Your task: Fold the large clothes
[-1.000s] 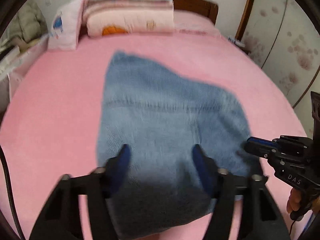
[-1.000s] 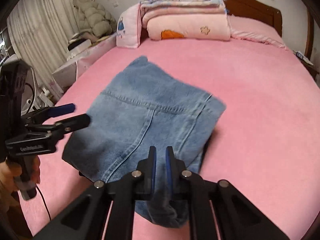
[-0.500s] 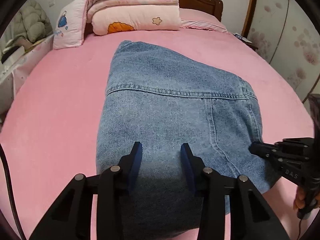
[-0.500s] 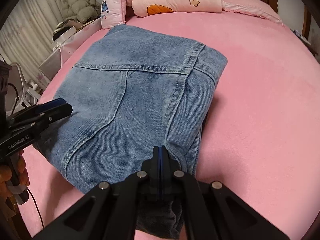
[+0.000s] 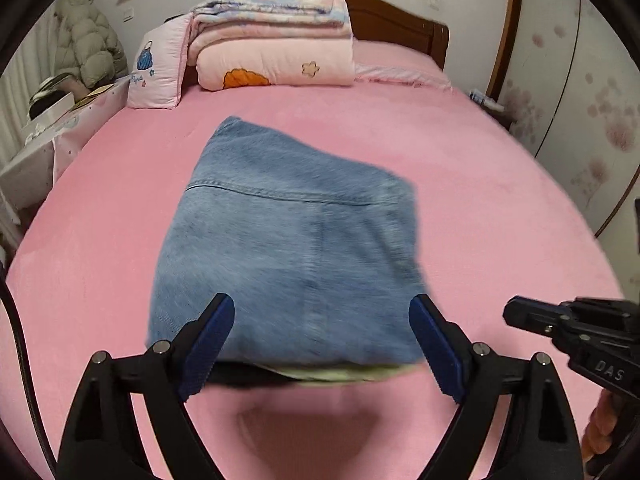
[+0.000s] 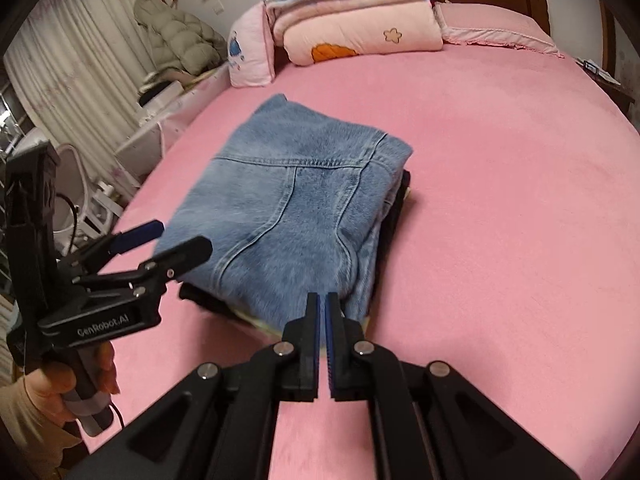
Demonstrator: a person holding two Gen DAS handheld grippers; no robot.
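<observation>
A folded blue denim garment lies mid-bed on the pink sheet, on top of a dark layer and a pale yellow-green layer that show at its near edge. My left gripper hangs just short of that edge, jaws opening wide, pads off the cloth. To its right, my right gripper is off the denim. In the right wrist view the denim is ahead. My right gripper is shut to a thin slit with nothing in it. My left gripper hovers by the denim's left corner.
Folded quilts and a pink pillow sit at the headboard. A white bedside table, a chair and curtains stand left of the bed, with a wardrobe on the right. A hand grips the left tool.
Both grippers have pulled back from the denim toward the bed's near edge. The left jaws have spread wide. The right tips, earlier at the denim's near corner, now stand free of it.
</observation>
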